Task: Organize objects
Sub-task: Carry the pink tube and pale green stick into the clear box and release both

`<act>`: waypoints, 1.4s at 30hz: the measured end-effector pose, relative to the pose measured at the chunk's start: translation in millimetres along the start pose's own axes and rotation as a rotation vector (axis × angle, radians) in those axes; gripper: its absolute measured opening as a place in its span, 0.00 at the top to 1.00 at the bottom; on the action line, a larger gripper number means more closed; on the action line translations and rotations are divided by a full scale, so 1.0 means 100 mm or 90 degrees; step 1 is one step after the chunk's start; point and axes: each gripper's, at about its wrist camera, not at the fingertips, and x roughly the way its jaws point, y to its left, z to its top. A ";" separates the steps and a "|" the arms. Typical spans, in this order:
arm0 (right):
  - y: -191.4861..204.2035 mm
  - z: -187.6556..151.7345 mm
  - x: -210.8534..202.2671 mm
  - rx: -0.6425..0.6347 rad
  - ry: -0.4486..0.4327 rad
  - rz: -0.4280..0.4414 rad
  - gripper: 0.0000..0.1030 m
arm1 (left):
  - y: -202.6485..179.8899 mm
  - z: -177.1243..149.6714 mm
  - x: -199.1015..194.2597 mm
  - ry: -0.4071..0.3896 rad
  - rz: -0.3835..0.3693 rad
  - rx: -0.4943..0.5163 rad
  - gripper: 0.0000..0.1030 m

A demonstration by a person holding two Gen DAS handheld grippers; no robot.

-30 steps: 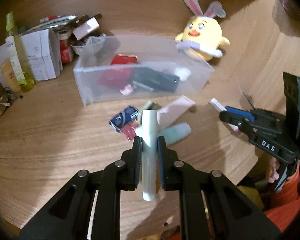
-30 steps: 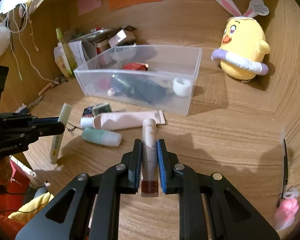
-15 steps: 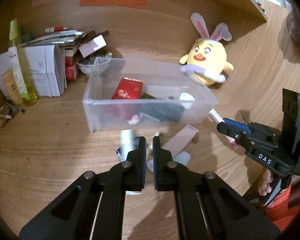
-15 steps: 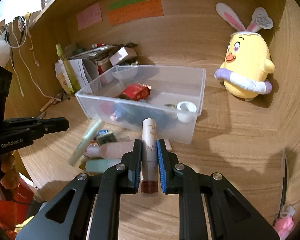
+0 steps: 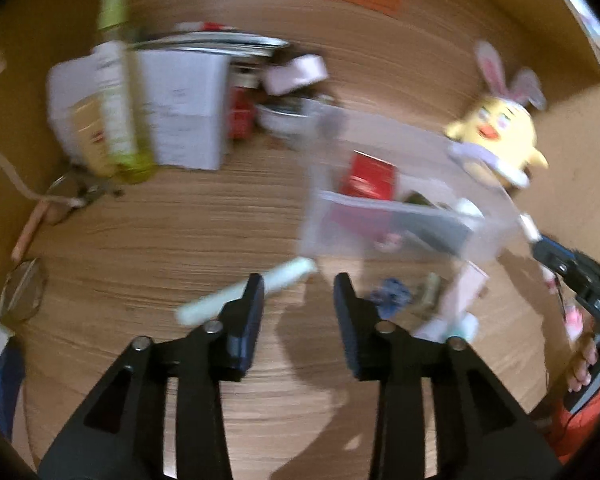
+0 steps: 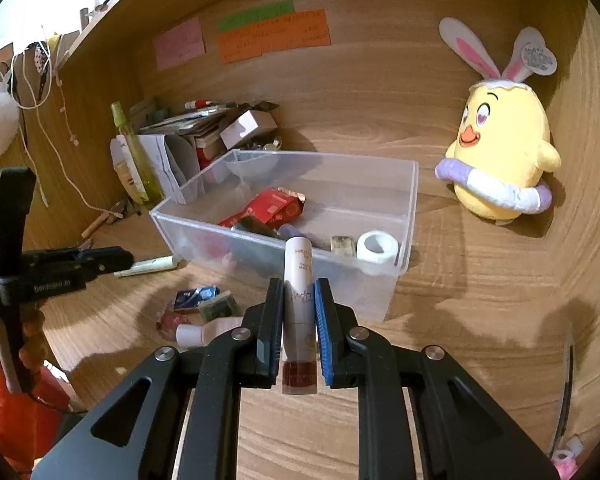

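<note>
bin (image 6: 404, 216) mid-counter (image 6: 480, 300), holding packet (image 6: 276, 206) and tape roll (image 6: 378, 246) | plush chick (image 6: 500, 160) right of bin | paper stack (image 6: 168, 160) and bottle (image 6: 134, 156) behind-left | pale tube (image 6: 152, 266) left of bin | small items (image 6: 204, 300) before bin

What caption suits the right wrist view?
Right tool shut on a white tube, before the clear bin.
</note>
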 end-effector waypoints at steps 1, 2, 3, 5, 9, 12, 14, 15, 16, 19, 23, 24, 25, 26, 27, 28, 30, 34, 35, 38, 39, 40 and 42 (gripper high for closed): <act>0.00 0.02 0.00 0.000 -0.003 -0.001 0.86 | 0.07 0.01 -0.02 -0.002 0.000 -0.009 0.54; -0.01 0.04 0.00 0.000 -0.005 -0.002 0.86 | 0.20 0.04 -0.01 -0.004 0.001 -0.025 0.51; -0.01 0.07 0.00 0.001 -0.009 -0.003 0.86 | 0.27 0.06 0.00 -0.003 0.002 -0.032 0.47; -0.03 0.11 0.02 0.006 -0.013 -0.003 0.86 | 0.34 0.09 0.06 0.009 0.006 -0.036 0.47; -0.08 0.18 0.06 0.017 -0.014 -0.001 0.86 | 0.31 0.10 0.25 0.039 0.006 -0.006 0.45; -0.11 0.23 0.10 0.017 -0.011 -0.009 0.86 | 0.17 0.08 0.42 0.069 -0.002 0.032 0.45; -0.13 0.27 0.13 0.017 -0.010 -0.012 0.86 | 0.07 0.05 0.48 0.082 -0.005 0.060 0.45; -0.14 0.29 0.14 0.016 -0.010 -0.015 0.86 | 0.06 0.04 0.49 0.085 -0.004 0.067 0.45; -0.14 0.31 0.16 0.015 -0.010 -0.018 0.86 | 0.02 0.02 0.52 0.092 -0.001 0.078 0.45; -0.16 0.38 0.21 0.011 -0.007 -0.022 0.86 | -0.05 -0.02 0.62 0.114 0.011 0.099 0.52; -0.16 0.46 0.30 -0.002 -0.003 -0.026 0.86 | -0.10 -0.06 0.61 0.106 0.040 0.123 0.77; -0.17 0.48 0.32 -0.005 -0.002 -0.027 0.86 | -0.10 -0.07 0.60 0.106 0.042 0.125 0.84; -0.16 0.50 0.34 -0.007 0.001 -0.026 0.86 | -0.10 -0.08 0.59 0.107 0.043 0.128 0.86; -0.16 0.52 0.36 -0.009 0.002 -0.026 0.86 | -0.11 -0.09 0.57 0.108 0.042 0.127 0.86; -0.16 0.54 0.38 -0.012 0.003 -0.027 0.87 | -0.11 -0.11 0.55 0.108 0.043 0.123 0.86; -0.16 0.56 0.40 -0.017 0.005 -0.028 0.86 | -0.10 -0.10 0.54 0.107 0.043 0.122 0.86; -0.15 0.60 0.43 -0.025 0.006 -0.033 0.87 | -0.09 -0.11 0.50 0.102 0.046 0.112 0.86; -0.14 0.69 0.48 -0.039 0.007 -0.037 0.86 | -0.03 -0.03 0.28 0.061 0.037 0.077 0.86; -0.14 0.70 0.49 -0.041 0.008 -0.038 0.86 | -0.02 0.03 0.19 0.041 0.031 0.068 0.86; -0.11 0.75 0.57 -0.052 0.014 -0.044 0.86 | -0.03 0.17 0.01 0.001 0.023 0.059 0.86; -0.11 0.76 0.60 -0.055 0.017 -0.046 0.86 | -0.05 0.22 -0.05 -0.015 0.017 0.058 0.86; -0.10 0.77 0.64 -0.057 0.021 -0.046 0.86 | -0.05 0.25 -0.08 -0.022 0.013 0.058 0.86; -0.09 0.77 0.72 -0.060 0.031 -0.045 0.87 | -0.13 0.37 -0.12 -0.042 -0.001 0.057 0.86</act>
